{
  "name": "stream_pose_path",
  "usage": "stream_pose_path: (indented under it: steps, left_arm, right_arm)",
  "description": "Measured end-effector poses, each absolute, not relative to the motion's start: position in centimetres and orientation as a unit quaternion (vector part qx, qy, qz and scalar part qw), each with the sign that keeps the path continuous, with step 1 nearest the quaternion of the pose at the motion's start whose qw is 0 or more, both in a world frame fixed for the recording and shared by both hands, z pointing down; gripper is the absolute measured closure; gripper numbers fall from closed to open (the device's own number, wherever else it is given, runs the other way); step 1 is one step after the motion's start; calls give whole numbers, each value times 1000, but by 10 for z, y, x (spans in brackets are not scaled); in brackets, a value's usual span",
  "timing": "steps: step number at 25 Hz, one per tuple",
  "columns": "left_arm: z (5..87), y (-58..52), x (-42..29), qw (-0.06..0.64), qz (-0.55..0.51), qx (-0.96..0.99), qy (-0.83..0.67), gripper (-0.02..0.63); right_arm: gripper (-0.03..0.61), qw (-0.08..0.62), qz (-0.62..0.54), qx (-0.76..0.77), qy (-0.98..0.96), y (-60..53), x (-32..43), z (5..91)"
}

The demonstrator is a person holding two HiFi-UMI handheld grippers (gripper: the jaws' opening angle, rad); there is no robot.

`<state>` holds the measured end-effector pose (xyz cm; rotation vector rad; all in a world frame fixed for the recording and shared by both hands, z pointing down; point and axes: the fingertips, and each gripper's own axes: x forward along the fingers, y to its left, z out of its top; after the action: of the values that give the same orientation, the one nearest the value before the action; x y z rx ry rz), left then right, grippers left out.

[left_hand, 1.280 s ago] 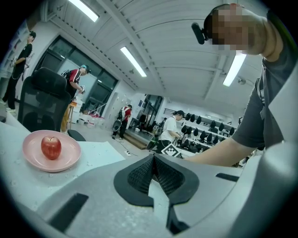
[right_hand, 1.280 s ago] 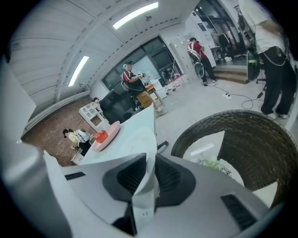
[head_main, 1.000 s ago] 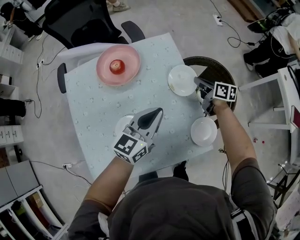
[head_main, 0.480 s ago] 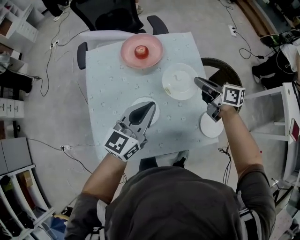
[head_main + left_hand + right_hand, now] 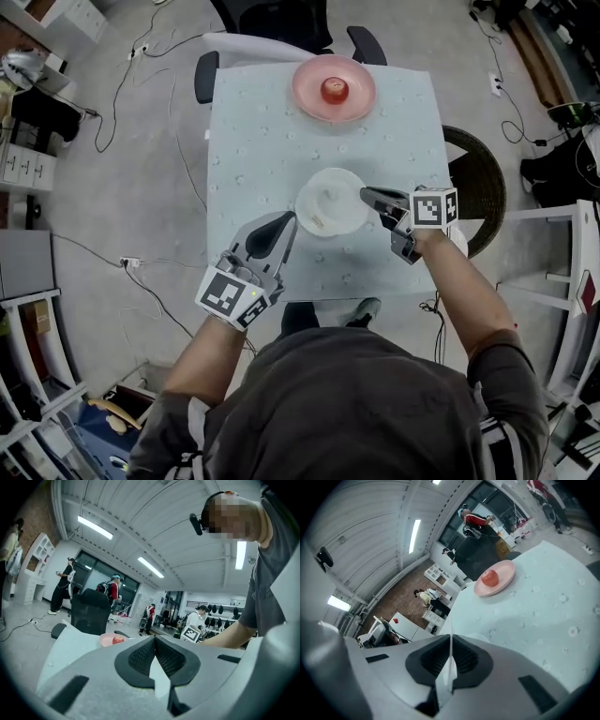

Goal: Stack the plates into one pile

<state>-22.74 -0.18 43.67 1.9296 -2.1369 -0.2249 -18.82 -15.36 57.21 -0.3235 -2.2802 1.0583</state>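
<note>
A pale blue cloth covers the table (image 5: 244, 141). At its middle lies a white plate (image 5: 326, 199). My right gripper (image 5: 367, 194) is shut on its right rim, and a thin white edge shows between the pads (image 5: 451, 639). My left gripper (image 5: 288, 219) reaches the pile's left side, shut on a smaller white plate; a white wedge sits between its pads (image 5: 154, 641), and the rest of that plate is hidden. A pink plate (image 5: 305, 89) with a red apple (image 5: 335, 90) stands at the far edge. A sliver of another white plate (image 5: 458, 239) shows behind my right hand.
A black office chair (image 5: 281, 19) stands behind the table and a dark round stool (image 5: 483, 178) at its right. Cables run over the floor at the left (image 5: 159, 84). Several people stand far off in the left gripper view.
Both grippers have come toward the table's middle. The right one brought the large white plate leftward, the left one brought the small plate rightward, and the two plates now meet.
</note>
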Motion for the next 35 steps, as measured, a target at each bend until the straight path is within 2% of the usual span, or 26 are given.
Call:
stream_pose_path:
  steps: [8, 12, 15, 18, 22, 27, 30, 35]
  left_arm:
    - [451, 30, -238, 144, -88, 651, -740, 609]
    - [458, 36, -241, 152, -90, 651, -738, 609]
    - [462, 34, -238, 155, -91, 654, -735, 609]
    - [463, 31, -235, 156, -90, 659, -730, 609]
    - [461, 23, -227, 156, -87, 669, -721, 609]
    - [454, 0, -208, 153, -80, 696, -697, 609]
    - [449, -26, -187, 150, -73, 718, -676, 609]
    - [452, -80, -134, 153, -64, 757, -633, 609]
  right_arm:
    - [572, 347, 391, -100, -847, -129, -199, 624]
    - [558, 378, 318, -80, -866, -131, -199, 647]
    - [537, 389, 236, -56, -889, -134, -199, 656]
    - [448, 392, 186, -39, -900, -137, -200, 659]
    - [423, 367, 168, -30, -914, -144, -196, 643]
    - [423, 290, 175, -13, -941, -165, -172, 589]
    - [423, 256, 176, 16, -950, -195, -140, 561]
    - [423, 238, 182, 95, -949, -268, -52, 548]
